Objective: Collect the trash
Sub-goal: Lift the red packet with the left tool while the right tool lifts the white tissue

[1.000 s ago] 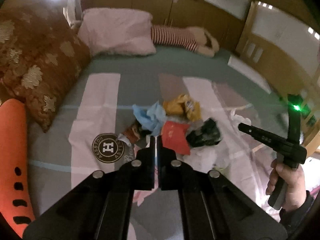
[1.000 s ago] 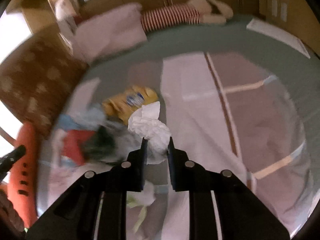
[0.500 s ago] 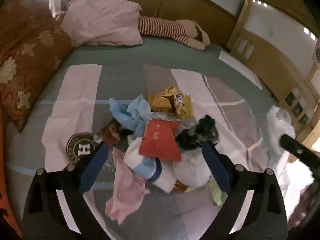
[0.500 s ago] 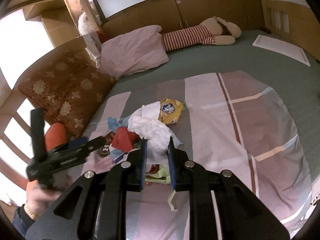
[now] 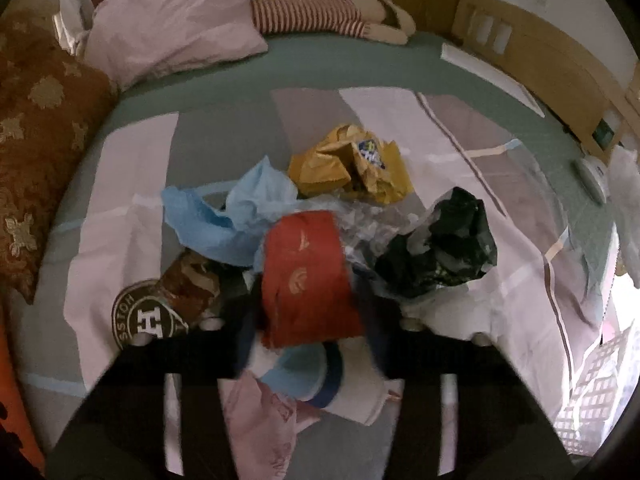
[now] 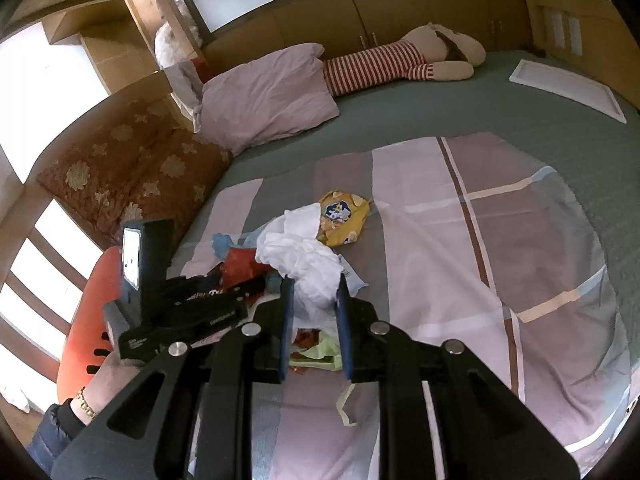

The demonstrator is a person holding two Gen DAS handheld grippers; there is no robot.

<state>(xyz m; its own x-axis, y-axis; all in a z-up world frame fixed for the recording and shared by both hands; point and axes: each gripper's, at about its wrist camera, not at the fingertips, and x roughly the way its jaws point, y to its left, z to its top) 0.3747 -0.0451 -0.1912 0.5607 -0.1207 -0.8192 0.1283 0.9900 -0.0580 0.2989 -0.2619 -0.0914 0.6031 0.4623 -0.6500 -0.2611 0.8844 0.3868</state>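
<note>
White tissue (image 6: 308,264) is clamped in the right hand-held gripper (image 6: 314,308); the left hand-held gripper (image 5: 308,316), closing around the red wrapper (image 5: 308,276), could snag neighbouring scraps.

Home bedroom. Big bed (image 6: 460,112) w/ green sheet, striped pink/grey cover (image 6: 500,248) on top. Pink pillow (image 6: 268,96), brown floral cushion (image 6: 132,176), striped-shirt plush doll (image 6: 404,60) along far edge. Wood cabinets (image 6: 400,12) behind, window (image 6: 36,264) at left w/ daylight.
</note>
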